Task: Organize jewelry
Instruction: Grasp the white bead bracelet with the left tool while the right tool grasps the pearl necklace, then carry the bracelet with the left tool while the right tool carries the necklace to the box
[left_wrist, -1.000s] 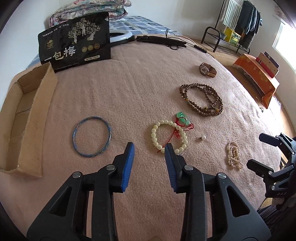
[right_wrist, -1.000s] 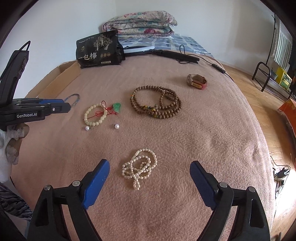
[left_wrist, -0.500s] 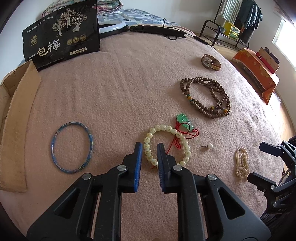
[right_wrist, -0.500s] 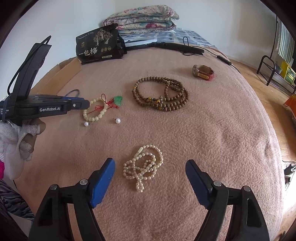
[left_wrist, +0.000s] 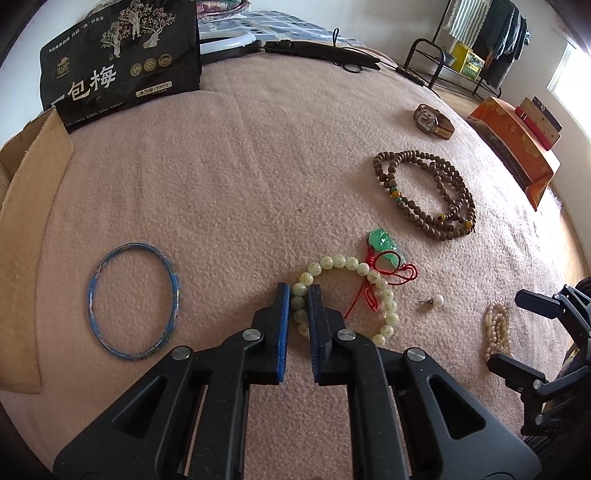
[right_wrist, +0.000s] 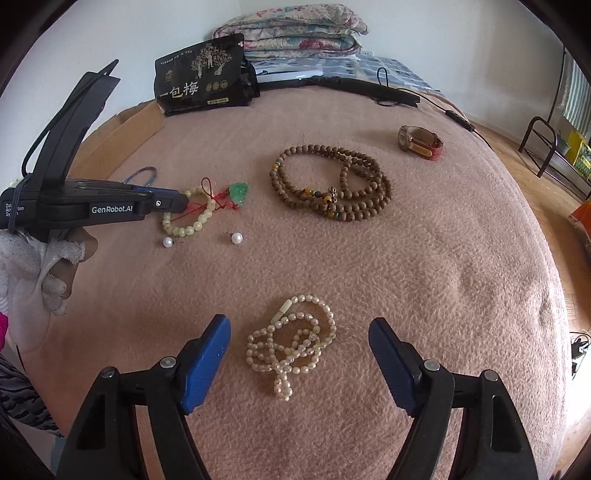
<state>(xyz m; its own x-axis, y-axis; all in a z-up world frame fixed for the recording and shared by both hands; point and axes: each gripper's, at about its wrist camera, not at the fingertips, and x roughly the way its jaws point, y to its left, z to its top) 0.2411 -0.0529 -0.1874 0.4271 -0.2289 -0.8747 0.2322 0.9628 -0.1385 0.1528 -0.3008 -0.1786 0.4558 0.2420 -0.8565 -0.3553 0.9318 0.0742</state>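
My left gripper (left_wrist: 298, 291) is shut on the left side of the pale bead bracelet (left_wrist: 352, 264), which lies on the pink blanket with a green jade pendant (left_wrist: 384, 247) on a red cord. In the right wrist view the left gripper (right_wrist: 181, 201) meets the bracelet (right_wrist: 192, 230). My right gripper (right_wrist: 299, 336) is open, its jaws on either side of a cream pearl necklace (right_wrist: 291, 343) lying bunched on the blanket. A blue bangle (left_wrist: 133, 299), a brown bead necklace (left_wrist: 424, 194), a watch (left_wrist: 434, 117) and two pearl studs (right_wrist: 237, 237) lie around.
A cardboard box (left_wrist: 26, 206) lies at the left edge. A black snack bag (left_wrist: 122, 62) stands at the back, with folded quilts (right_wrist: 291, 33) and a black cable (right_wrist: 369, 90) behind. The bed edge drops to a wooden floor on the right.
My left gripper moved forward and closed from open onto the pale bead bracelet. My right gripper moved closer to the pearl necklace, still open.
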